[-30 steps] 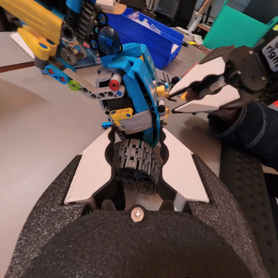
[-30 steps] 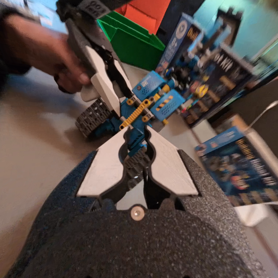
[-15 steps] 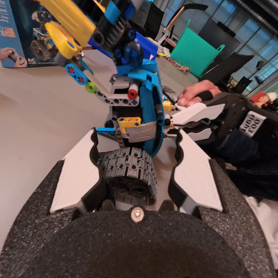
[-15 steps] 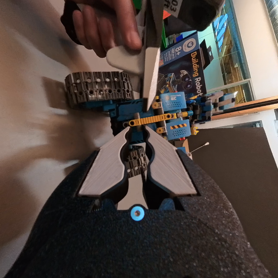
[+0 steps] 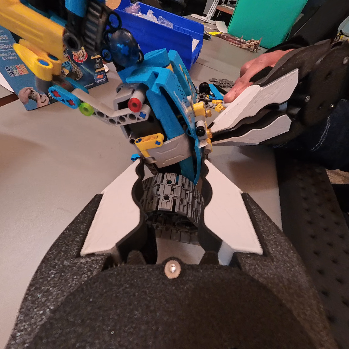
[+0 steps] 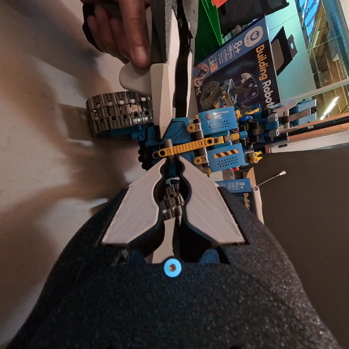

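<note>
A blue, grey and yellow brick-built toy robot stands tilted on the table on grey tracks. My left gripper is shut on the track end at its base. My right gripper is shut on a small grey pin at the robot's back, just under a yellow toothed beam. The right gripper also shows in the left wrist view, coming in from the right with a hand behind it. The left gripper's finger shows in the right wrist view, pressed on the robot's side.
A blue bin and a green bin stand behind the robot. The toy's printed box stands at the back left and also shows in the right wrist view. Loose small pieces lie by the right hand. A black perforated mat lies at the right. Across from one pair of fingers to the other is roughly 4 cm.
My left gripper stood open around the track half a second ago and has closed on it again. My right gripper rolled onto its side and stays shut at the robot's back.
</note>
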{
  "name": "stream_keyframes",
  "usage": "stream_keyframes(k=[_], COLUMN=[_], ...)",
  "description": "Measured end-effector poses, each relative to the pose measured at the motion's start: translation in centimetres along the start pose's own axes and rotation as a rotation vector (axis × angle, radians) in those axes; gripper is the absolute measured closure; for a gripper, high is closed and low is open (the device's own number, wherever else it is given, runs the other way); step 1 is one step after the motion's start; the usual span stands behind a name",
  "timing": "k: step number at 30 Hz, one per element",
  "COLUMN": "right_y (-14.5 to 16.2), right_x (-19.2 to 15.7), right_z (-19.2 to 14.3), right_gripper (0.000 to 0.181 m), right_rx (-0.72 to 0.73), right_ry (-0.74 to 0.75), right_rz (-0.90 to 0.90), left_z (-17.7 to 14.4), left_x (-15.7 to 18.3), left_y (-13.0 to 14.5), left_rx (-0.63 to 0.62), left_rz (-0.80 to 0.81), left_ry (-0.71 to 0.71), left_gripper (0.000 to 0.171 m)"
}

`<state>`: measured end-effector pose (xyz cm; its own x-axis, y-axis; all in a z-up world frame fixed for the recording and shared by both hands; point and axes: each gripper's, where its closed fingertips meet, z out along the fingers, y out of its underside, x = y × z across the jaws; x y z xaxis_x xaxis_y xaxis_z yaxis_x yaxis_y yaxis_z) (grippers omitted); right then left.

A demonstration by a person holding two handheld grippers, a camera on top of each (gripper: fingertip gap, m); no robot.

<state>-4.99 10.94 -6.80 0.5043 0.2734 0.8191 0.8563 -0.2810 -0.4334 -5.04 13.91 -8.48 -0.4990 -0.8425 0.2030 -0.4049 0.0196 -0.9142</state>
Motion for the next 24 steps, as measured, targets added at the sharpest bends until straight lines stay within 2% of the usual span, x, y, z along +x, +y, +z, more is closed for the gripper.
stream_keyframes(k=[3, 6, 7, 8, 9, 11, 18, 24], right_y=[0.0, 0.0, 0.0, 0.0, -0.1, -0.2, -0.3, -0.7], right_x=[0.0, 0.1, 0.1, 0.1, 0.1, 0.1, 0.1, -0.2], right_z=[0.0, 0.0, 0.0, 0.0, 0.0, 0.1, 0.0, -0.1], right_gripper=[0.177, 0.177, 0.176, 0.177, 0.177, 0.176, 0.177, 0.177], right_rx=[0.003, 0.001, 0.001, -0.001, 0.0, 0.01, 0.021, 0.053], right_ry=[-0.004, 0.029, 0.038, 0.043, 0.046, 0.045, 0.042, 0.019], right_rz=[0.043, 0.048, 0.045, 0.036, 0.032, 0.05, 0.062, 0.076], left_z=[-0.1, -1.0, -1.5, -1.9, -2.2, -2.1, -2.0, -2.3], left_x=[0.0, 0.0, 0.4, 0.9, 1.4, 2.5, 2.4, 1.9], left_y=[0.1, 0.1, -0.2, -0.7, -1.4, -1.8, -2.2, -2.0], left_rx=[-0.007, -0.004, 0.017, 0.051, 0.092, 0.12, 0.152, 0.135], left_rz=[-0.009, 0.036, 0.049, 0.048, 0.034, -0.016, -0.128, -0.132], left_ry=[-0.033, -0.128, -0.14, -0.132, -0.11, -0.021, 0.035, 0.018], left_gripper=[0.112, 0.114, 0.119, 0.132, 0.143, 0.154, 0.158, 0.16])
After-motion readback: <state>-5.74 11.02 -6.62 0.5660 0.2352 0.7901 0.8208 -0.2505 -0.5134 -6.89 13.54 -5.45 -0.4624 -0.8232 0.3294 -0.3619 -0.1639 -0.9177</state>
